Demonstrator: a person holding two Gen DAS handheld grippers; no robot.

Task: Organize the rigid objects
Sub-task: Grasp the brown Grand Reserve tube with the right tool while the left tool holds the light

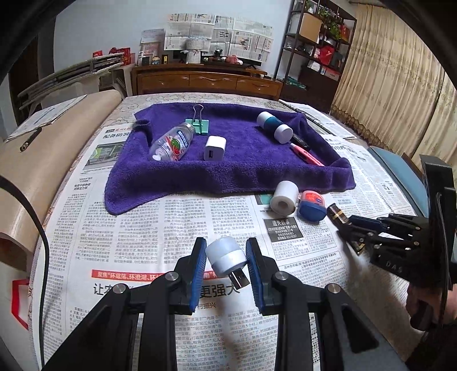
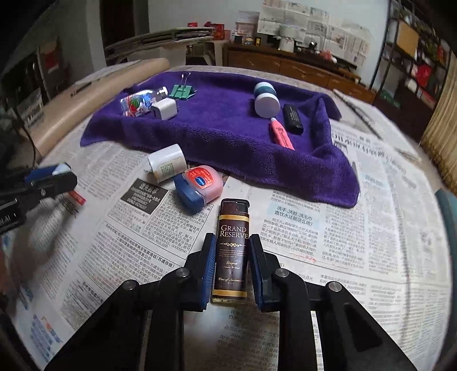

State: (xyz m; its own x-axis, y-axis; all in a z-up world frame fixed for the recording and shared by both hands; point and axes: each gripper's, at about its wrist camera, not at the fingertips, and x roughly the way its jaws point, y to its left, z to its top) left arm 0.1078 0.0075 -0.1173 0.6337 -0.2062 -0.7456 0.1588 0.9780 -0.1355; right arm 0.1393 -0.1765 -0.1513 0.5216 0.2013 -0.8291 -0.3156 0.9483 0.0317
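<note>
Left gripper clamping round white USB lamp, right gripper clasping flat brown lighter

A pale wall stands behind, with newspaper sheets taped to it. Below runs a long wooden cabinet. A dark open shelf stands to its right, beside beige curtains.
</note>
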